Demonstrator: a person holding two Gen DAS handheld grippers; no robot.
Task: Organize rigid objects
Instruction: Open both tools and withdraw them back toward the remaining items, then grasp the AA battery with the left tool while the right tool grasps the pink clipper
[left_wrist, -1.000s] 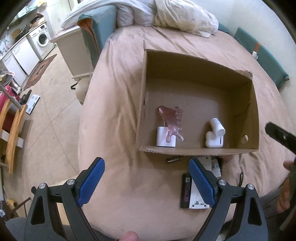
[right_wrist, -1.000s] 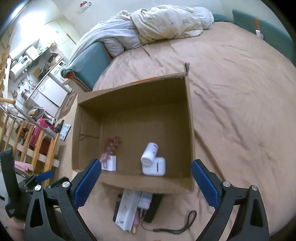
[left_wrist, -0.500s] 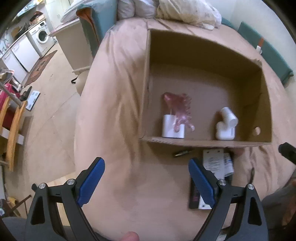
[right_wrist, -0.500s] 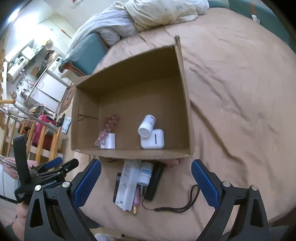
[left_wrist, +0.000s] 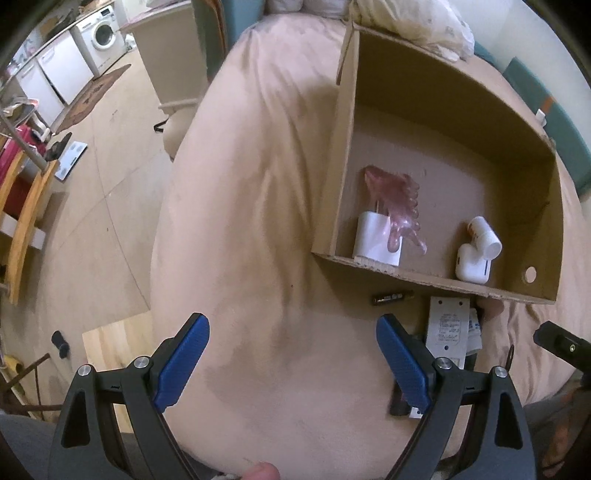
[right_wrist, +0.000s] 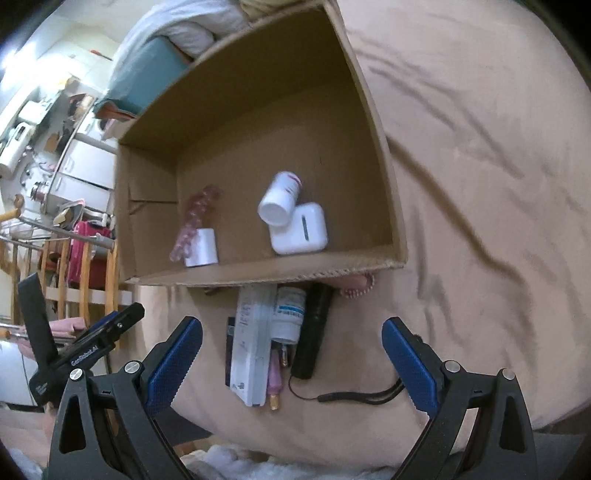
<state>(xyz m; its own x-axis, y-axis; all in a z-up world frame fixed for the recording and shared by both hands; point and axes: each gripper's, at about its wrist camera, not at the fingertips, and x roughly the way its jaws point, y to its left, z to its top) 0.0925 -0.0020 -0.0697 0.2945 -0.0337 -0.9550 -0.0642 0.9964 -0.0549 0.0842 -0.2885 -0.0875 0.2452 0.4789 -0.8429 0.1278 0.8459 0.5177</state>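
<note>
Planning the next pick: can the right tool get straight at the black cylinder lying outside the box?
Probably yes. The right tool stands open above the black cylinder, nothing covering it, though the white bottle lies against one side.

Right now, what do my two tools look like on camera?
Both match: the left tool and the right tool have black triangular cut-out arms with silver screws and ribbed blue pads. The left tool's black body, seen from the right wrist, carries white lettering. Grey clothing shows below.

Matt cardboard box; glossy plastic case.
</note>
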